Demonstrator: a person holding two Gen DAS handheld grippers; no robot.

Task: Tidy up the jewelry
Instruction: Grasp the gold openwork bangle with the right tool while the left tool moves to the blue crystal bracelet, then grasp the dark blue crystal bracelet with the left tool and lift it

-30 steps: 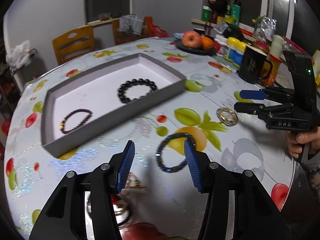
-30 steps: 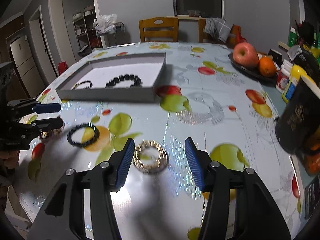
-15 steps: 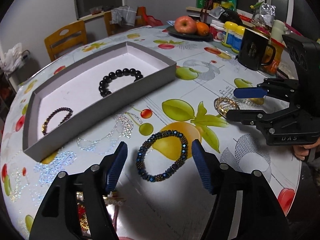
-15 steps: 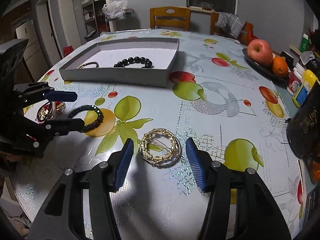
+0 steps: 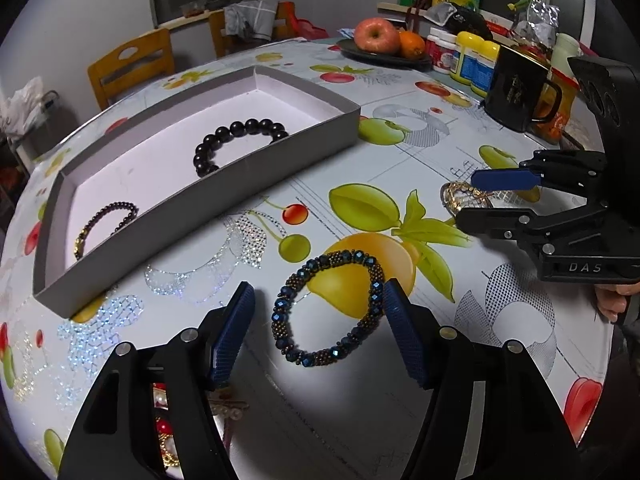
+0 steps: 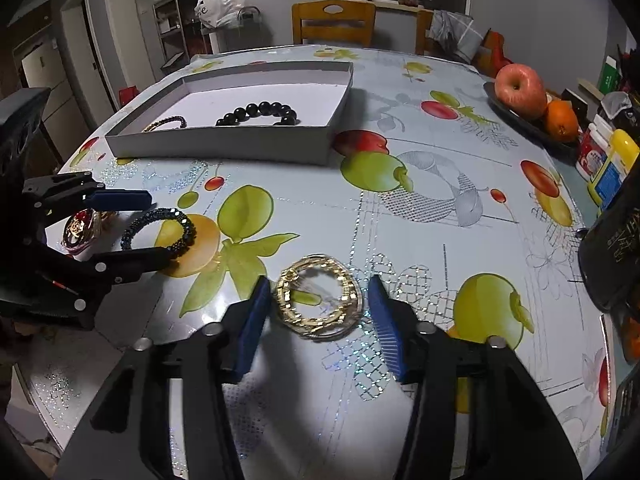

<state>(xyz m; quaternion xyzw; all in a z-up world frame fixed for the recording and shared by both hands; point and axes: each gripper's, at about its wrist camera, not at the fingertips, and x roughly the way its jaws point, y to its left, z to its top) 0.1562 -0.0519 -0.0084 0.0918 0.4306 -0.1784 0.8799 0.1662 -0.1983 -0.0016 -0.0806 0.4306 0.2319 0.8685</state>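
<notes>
Bracelets lie between both sets of spread fingers: the blue one (image 5: 330, 308) inside the left gripper (image 5: 320, 324), the gold one (image 6: 319, 297) inside the right gripper (image 6: 318, 316). Both jaws are wide open, holding nothing, apparently placed to close on each piece at once. Ahead, the tray (image 5: 224, 200) holds two bracelets: black beads (image 5: 238, 142) and a thin dark one (image 5: 106, 226).

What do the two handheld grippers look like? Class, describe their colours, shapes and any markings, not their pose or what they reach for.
Both grippers are matte black, angular linkages joined by silver round-headed pins, ending in flat blue pads with a fine ribbed texture. The left gripper and right gripper match in build. Seen from the left wrist, the right gripper's body carries pale "DAS" lettering, and bare fingers show at its handle. No cables or sleeves are visible.
</notes>
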